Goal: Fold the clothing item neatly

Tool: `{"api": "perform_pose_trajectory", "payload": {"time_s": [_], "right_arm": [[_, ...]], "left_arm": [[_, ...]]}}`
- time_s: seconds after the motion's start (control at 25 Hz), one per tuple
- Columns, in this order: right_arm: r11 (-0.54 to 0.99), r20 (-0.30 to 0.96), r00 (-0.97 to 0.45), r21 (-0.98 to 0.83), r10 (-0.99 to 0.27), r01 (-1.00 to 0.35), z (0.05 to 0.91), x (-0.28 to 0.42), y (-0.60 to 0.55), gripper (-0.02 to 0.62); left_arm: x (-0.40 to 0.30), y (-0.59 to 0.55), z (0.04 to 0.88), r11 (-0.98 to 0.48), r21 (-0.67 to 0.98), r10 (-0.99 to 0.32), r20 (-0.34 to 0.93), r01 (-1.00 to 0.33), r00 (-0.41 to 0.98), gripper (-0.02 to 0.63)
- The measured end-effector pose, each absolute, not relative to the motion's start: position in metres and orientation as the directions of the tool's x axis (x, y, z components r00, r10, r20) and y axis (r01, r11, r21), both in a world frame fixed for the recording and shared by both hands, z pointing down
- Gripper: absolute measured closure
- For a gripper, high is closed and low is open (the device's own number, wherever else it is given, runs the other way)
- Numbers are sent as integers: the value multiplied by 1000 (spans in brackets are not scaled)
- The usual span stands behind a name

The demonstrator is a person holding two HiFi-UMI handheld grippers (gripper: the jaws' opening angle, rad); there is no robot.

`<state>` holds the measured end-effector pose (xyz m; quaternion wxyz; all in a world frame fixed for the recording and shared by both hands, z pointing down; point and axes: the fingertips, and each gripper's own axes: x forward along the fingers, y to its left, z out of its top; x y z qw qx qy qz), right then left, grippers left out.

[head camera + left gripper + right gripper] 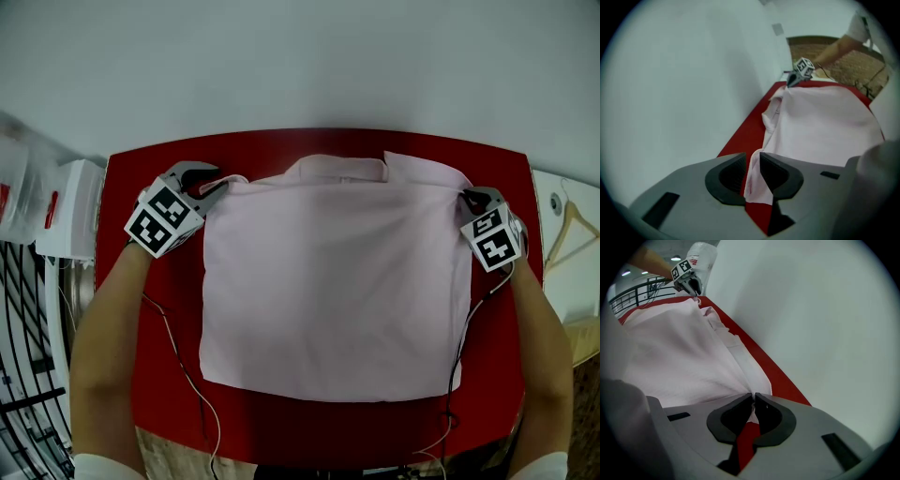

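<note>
A pale pink shirt point(328, 281) lies folded into a rough square on the red table point(141, 328), collar at the far edge. My left gripper point(217, 183) is at the shirt's far left corner. In the left gripper view its jaws point(752, 159) stand apart, and the corner of the shirt point(825, 122) hangs loosely between them, not pinched. At the far right corner my right gripper point(466, 197) is shut on the cloth. The right gripper view shows these jaws point(753, 397) pinching the edge of the shirt point(679, 352). Each gripper also shows small in the other's view, the right gripper point(799, 75) and the left gripper point(691, 284).
A white wall point(300, 56) rises just behind the table's far edge. White bags point(70, 206) stand off the left side above a black railing point(23, 375). A wooden hanger point(572, 225) lies on a white surface at the right. Cables point(187, 375) trail toward the near edge.
</note>
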<state>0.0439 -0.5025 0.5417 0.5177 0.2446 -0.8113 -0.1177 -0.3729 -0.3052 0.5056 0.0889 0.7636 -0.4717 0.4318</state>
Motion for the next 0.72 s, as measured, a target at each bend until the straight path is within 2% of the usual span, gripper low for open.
{"api": "perform_pose_trajectory", "payload": {"time_s": [0.12, 0.24, 0.32, 0.4, 0.56, 0.72], "right_arm": [[841, 777, -327, 468, -538, -272, 543, 49, -505, 565], [830, 770, -316, 483, -554, -279, 543, 53, -508, 564], [824, 765, -310, 496, -564, -274, 545, 55, -509, 563], [819, 762, -305, 508, -571, -266, 546, 56, -509, 563], [809, 750, -306, 522, -587, -272, 544, 57, -510, 563], [823, 752, -337, 501, -567, -268, 542, 56, -506, 563]], "left_arm": [[-348, -310, 523, -661, -322, -574, 798, -677, 182, 514], [-342, -311, 545, -711, -299, -498, 853, -636, 156, 514], [-346, -315, 552, -687, -284, -485, 865, -669, 131, 518], [-354, -322, 548, -627, -291, -515, 851, -723, 103, 600], [-374, -332, 528, -493, -319, -608, 792, -809, 59, 601], [-373, -326, 532, -506, -248, -601, 789, -826, 131, 600]]}}
